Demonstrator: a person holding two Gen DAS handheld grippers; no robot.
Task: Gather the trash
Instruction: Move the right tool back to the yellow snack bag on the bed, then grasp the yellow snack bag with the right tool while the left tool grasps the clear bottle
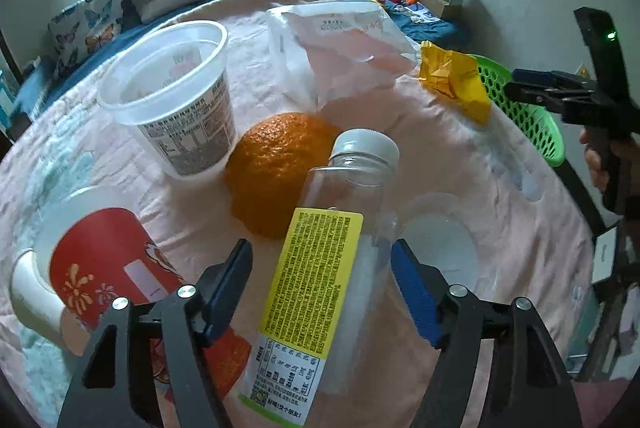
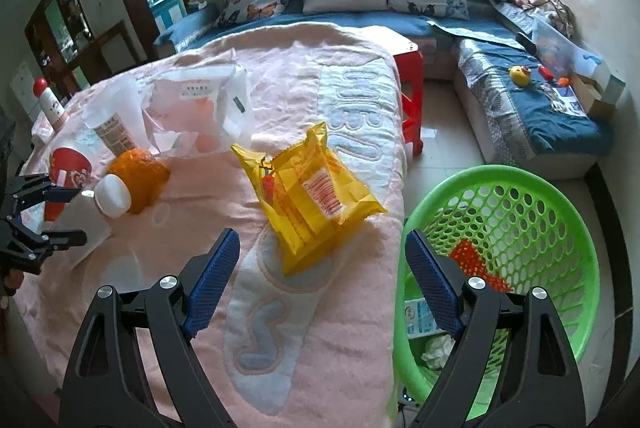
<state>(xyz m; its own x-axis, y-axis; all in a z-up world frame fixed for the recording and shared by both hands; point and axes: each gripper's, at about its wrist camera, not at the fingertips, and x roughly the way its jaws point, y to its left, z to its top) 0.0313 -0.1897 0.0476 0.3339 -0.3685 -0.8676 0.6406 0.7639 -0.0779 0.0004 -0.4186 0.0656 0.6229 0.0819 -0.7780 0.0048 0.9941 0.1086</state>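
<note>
A clear plastic bottle [image 1: 320, 268] with a white cap and yellow label lies between the open fingers of my left gripper [image 1: 322, 260]; the pads do not press it. Beside it lie an orange [image 1: 276, 167], a clear plastic cup [image 1: 176, 95], a red paper cup [image 1: 96, 268] and a clear plastic bag [image 1: 336, 43]. A yellow snack wrapper [image 2: 308, 195] lies ahead of my open, empty right gripper [image 2: 322, 260]. A green mesh basket [image 2: 560, 228] stands on the floor to the right, with some trash inside.
Everything lies on a table under a pink cloth [image 2: 320, 328]. A red stool [image 2: 412, 99] stands beyond its far edge. A blue sofa [image 2: 520, 99] with butterfly cushions runs along the walls. A red-capped white bottle [image 2: 48, 103] stands at the far left.
</note>
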